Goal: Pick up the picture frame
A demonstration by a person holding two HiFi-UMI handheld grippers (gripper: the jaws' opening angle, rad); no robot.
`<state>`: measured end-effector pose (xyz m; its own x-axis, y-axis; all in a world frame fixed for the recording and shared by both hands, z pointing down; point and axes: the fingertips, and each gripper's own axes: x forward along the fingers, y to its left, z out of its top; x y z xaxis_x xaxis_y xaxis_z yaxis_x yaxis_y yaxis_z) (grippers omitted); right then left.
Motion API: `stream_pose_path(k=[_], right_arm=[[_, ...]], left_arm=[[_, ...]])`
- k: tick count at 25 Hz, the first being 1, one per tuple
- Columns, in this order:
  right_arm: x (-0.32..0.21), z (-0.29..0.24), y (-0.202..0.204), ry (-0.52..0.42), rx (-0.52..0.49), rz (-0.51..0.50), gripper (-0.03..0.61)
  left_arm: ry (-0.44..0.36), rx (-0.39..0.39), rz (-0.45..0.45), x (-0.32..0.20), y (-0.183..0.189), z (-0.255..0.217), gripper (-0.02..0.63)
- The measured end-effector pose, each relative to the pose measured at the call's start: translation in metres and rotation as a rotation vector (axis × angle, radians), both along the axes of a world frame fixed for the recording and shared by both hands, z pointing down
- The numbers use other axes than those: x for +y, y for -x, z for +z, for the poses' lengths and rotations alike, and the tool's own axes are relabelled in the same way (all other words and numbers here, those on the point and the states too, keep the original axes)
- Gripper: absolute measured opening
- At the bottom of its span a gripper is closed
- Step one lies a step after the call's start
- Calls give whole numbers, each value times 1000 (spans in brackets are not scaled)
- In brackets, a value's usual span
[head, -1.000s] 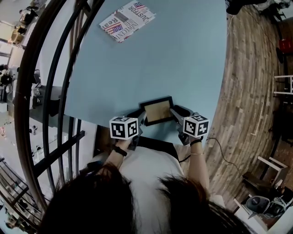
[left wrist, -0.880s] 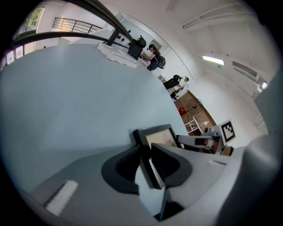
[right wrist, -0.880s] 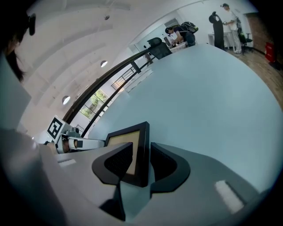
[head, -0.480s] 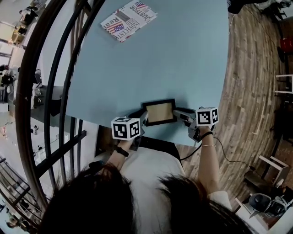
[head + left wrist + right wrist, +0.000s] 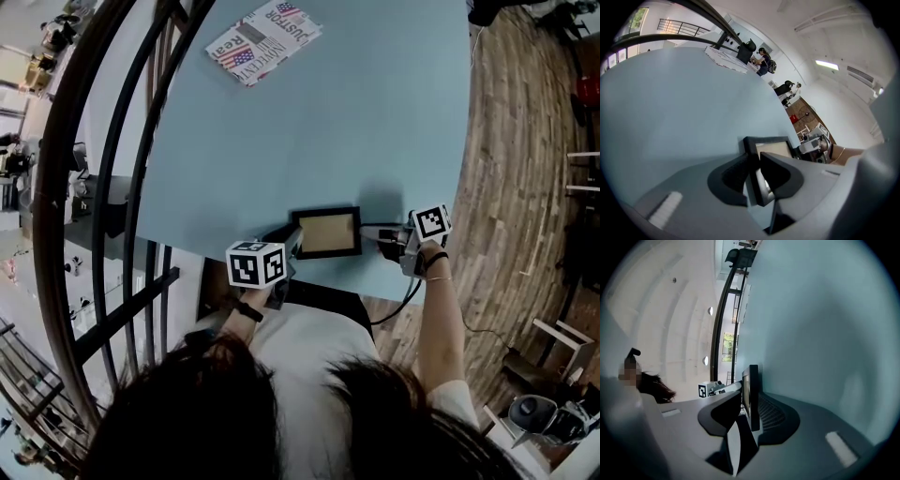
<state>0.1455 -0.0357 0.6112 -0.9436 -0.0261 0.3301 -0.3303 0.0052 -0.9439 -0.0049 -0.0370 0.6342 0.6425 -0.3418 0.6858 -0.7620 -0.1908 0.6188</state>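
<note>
The picture frame (image 5: 326, 232), black-rimmed with a tan inside, is near the front edge of the light blue table (image 5: 375, 112). My left gripper (image 5: 292, 243) is shut on its left edge, and my right gripper (image 5: 367, 232) is shut on its right edge. In the left gripper view the frame (image 5: 774, 147) runs out from between the jaws of my left gripper (image 5: 755, 180), with the right gripper (image 5: 813, 145) beyond. Seen from the right gripper view, the frame (image 5: 751, 390) stands edge-on, pinched by my right gripper (image 5: 748, 414). A soft shadow (image 5: 380, 201) lies on the table past the frame.
A printed newspaper (image 5: 262, 41) lies at the far left of the table. Curved black railing bars (image 5: 112, 159) run along the left side. Wooden floor (image 5: 511, 187) lies to the right, with furniture at the lower right (image 5: 548, 412).
My right gripper has swung outward to the right and away from me while still holding the frame. The frame has turned from tilted to square. The left gripper has barely moved.
</note>
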Motion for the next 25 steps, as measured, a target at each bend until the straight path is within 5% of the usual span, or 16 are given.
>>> stream_pose_path(k=[6, 12, 15, 18, 21, 25], right_arm=[[-2, -6, 9, -59, -6, -78, 107], [6, 3, 9, -13, 88, -225, 103], [-6, 4, 10, -46, 125, -219, 104], [-4, 6, 9, 33, 104, -214, 103], [12, 11, 9, 79, 138, -327, 58], [3, 9, 11, 6, 142, -333, 72]], left_arm=[[1, 0, -4, -1, 2, 0, 141], [1, -1, -7, -1, 1, 0, 140], [5, 5, -12, -2, 2, 0, 140], [11, 9, -13, -3, 1, 1, 140], [5, 0, -6, -2, 1, 1, 138], [13, 10, -4, -2, 3, 1, 138]])
